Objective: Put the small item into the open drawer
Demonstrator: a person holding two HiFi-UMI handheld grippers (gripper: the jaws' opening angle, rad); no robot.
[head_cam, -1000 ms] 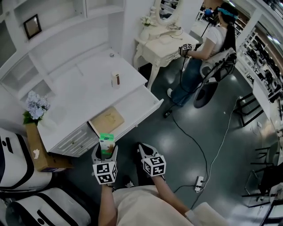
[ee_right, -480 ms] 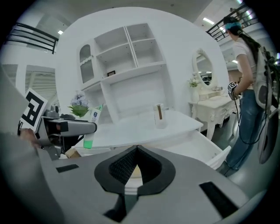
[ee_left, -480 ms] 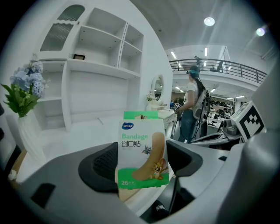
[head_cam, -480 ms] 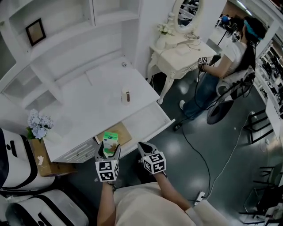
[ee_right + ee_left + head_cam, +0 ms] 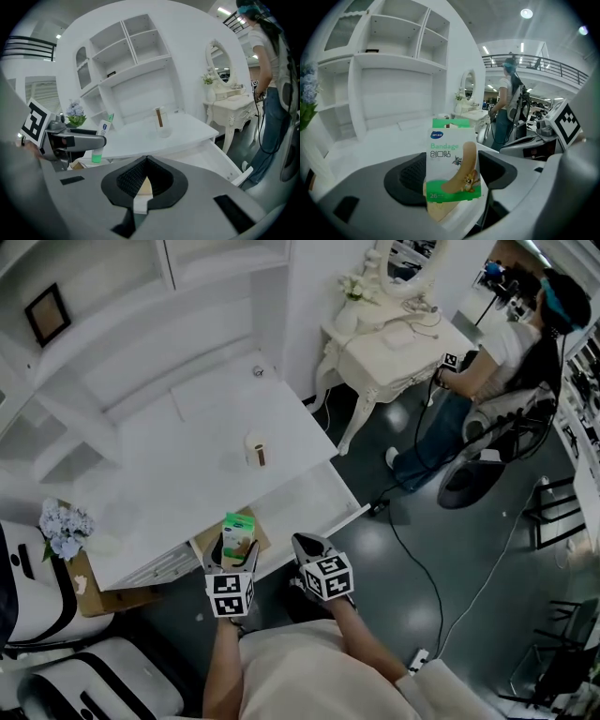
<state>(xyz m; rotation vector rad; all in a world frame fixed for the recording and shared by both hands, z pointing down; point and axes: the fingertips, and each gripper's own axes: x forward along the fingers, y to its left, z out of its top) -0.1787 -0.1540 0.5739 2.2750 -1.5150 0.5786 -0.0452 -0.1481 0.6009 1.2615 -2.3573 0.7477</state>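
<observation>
Left gripper (image 5: 236, 555) at lower centre of the head view. Fingers (image 5: 408, 175) clamped on the two sides of a small green-and-white cardboard bandage box (image 5: 452, 165), held upright with its printed face toward the gripper camera.

From above, box now overlapping the tan panel (image 5: 211, 540) at the lower-left end of the open white drawer (image 5: 323, 519). A second ago, well short of that panel, out in front of the drawer. Half a second ago, just reaching its near edge. Touching the panel or hanging above it: cannot tell.

Right gripper (image 5: 304, 545) just to the right of the left one in frame, well apart from the box. Fingers (image 5: 161, 180) closed tip to tip, nothing between them, only a sliver of tan seen through the gap lower down. Same closed state and same side-by-side placement as in both earlier frames.

White worktop (image 5: 178, 474) slid a little toward the left of the frame since half a second ago. Small pale cylinder with a brown stripe (image 5: 254, 450) standing on it, left of where it showed before. Blue-white flower bunch (image 5: 62, 529) now lower and closer to the left edge. Seated person (image 5: 502, 352) in the upper right corner as before.
</observation>
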